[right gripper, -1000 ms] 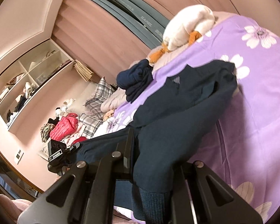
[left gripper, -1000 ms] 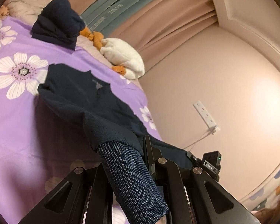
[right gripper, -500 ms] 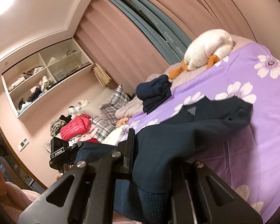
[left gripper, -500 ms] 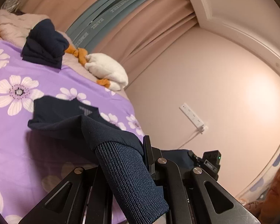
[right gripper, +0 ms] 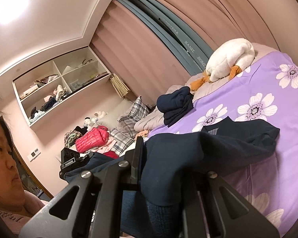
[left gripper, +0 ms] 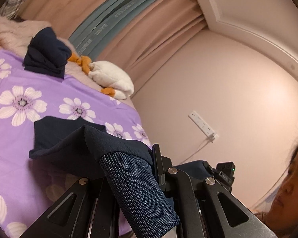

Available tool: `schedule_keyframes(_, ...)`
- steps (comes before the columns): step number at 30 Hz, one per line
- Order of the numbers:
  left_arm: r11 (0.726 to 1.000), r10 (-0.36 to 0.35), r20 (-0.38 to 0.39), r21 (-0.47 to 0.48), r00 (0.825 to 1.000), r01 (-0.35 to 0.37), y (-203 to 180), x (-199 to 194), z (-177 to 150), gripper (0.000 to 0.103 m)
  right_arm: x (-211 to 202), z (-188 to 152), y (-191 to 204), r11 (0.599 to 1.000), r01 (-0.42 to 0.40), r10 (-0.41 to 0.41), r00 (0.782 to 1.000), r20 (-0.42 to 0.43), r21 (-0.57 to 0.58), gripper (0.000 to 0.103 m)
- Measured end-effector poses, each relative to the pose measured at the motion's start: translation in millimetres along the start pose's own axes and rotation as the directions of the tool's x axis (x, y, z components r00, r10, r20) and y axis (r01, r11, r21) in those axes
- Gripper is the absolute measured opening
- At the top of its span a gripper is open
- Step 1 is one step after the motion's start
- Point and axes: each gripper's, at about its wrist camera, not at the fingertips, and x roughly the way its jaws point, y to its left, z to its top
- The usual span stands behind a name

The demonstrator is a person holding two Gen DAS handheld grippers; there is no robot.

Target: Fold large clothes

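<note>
Both the left gripper point(left gripper: 149, 180) and right gripper point(right gripper: 164, 170) are clamped on the ribbed hem of the dark navy knit sweater point(right gripper: 224, 146), whose body trails toward 12 o'clock onto the purple flowered bedspread point(right gripper: 268, 178), hem edge spanning both hands evenly.

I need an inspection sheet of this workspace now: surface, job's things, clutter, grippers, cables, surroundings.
Surface: bed with purple flowered cover.
Job's things: navy sweater, far part lying on the cover, near end lifted; ribbed cuff hangs in the left grip.
Clutter: folded navy clothes, white plush duck, red jacket, plaid pillows.
Grippers: left gripper and right gripper both shut on the sweater.
Cables: white cord from wall socket strip.
Surroundings: pink curtains, wall shelves.
</note>
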Motion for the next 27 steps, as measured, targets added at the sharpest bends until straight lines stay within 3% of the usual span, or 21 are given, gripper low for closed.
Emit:
schedule_keyframes(7,0.986,0.056,-0.066,-0.154,0.996,-0.065,46,36,16,0.007,31,13,-54,0.98,0.038,-0.028,0.998,-0.054,0.196,0.015)
schedule_keyframes(13,0.974,0.096,-0.102,-0.194,0.99,-0.115,70,58,37,0.007,62,31,-91,0.953,0.049,-0.032,0.997,-0.064,0.298,0.015)
schedule_keyframes(27,0.915,0.206,-0.256,-0.292,0.945,-0.278,141,141,71,0.007,128,58,-176,0.879,0.179,-0.124,0.981,-0.152,0.442,0.015)
